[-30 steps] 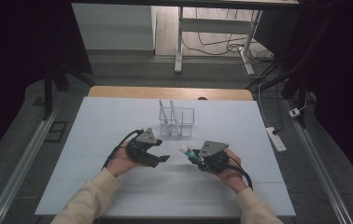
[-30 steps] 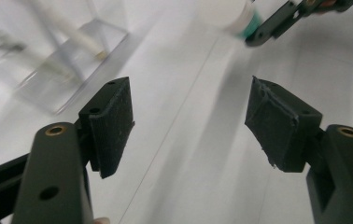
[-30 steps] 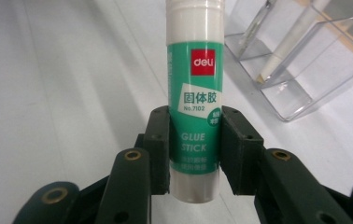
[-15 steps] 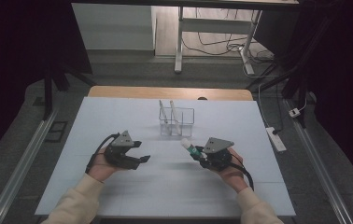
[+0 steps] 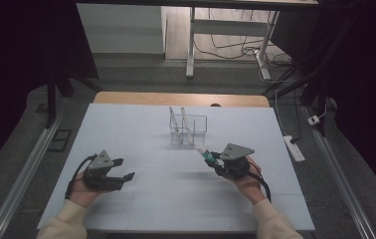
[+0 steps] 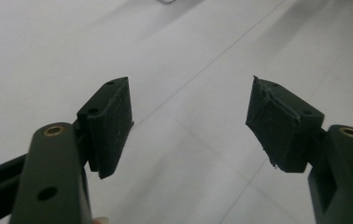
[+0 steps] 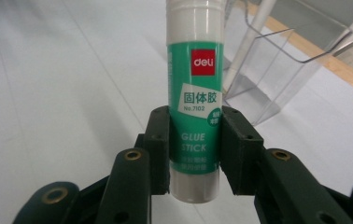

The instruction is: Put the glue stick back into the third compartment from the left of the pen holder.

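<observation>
Since the earlier frames the left gripper (image 5: 121, 169) has slid away from the middle of the white tabletop (image 5: 141, 134) toward its left edge, and it now sits near the front left corner, well apart from its partner. Its jaws stand wide apart with nothing between them (the left gripper view shows only bare white surface past the two black pads (image 6: 111, 123)). The person's left hand (image 5: 84, 189) wraps the gripper body from behind, a cream sleeve (image 5: 64, 221) trailing off the front edge.

The right gripper (image 5: 215, 158) has kept its place toward the front right of the tabletop, jaws clamped on a green-and-white glue stick (image 5: 205, 153). In the right gripper view the pads (image 7: 159, 144) press on both sides of the stick's lower body (image 7: 194, 107), below the red brand mark, and the stick points straight out along the jaws. From the high view its white end aims up and left, toward the clear plastic pen holder (image 5: 196, 130).

That holder stands mid-table, nearer the back edge, just beyond the stick's tip but apart from it. Two white pens (image 5: 186, 124) lean inside it, tilted to the left.
</observation>
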Demonstrator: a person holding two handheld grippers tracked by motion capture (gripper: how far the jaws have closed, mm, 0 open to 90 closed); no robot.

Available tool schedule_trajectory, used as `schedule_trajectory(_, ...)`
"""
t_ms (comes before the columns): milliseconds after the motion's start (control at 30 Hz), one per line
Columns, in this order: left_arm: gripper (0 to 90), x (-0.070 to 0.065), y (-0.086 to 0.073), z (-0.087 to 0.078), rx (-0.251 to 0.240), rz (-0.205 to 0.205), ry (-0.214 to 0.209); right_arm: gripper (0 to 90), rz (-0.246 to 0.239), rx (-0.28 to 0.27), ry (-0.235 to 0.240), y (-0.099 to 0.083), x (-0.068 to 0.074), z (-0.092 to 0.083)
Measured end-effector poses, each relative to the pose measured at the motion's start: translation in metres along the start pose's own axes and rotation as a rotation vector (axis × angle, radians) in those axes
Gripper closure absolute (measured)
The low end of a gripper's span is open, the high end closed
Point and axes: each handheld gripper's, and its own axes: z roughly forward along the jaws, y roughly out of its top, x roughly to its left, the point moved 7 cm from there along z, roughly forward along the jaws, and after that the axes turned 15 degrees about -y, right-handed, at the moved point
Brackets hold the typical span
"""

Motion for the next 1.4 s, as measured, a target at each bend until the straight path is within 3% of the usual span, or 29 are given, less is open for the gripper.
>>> schedule_trajectory(233, 30.0, 0.004, -0.009, -0.005, 0.003, -0.020, 0.013, 65.1, 0.036, -0.014, -0.030, 0.004, -0.010, 0.001)
schedule_trajectory(467, 28.9, 0.003, -0.011, -0.002, 0.025, -0.011, 0.012, 65.1, 0.104, -0.050, -0.058, 0.019, -0.021, 0.009)
schedule_trajectory(767, 28.8, 0.004, -0.012, -0.001, 0.033, -0.011, 0.013, 65.1, 0.169, -0.085, -0.083, 0.037, -0.033, 0.027)
schedule_trajectory(1400, 28.5, 0.006, -0.014, -0.001, 0.039, -0.015, 0.017, 65.0, 0.258, -0.089, -0.115, 0.056, -0.055, 0.065)
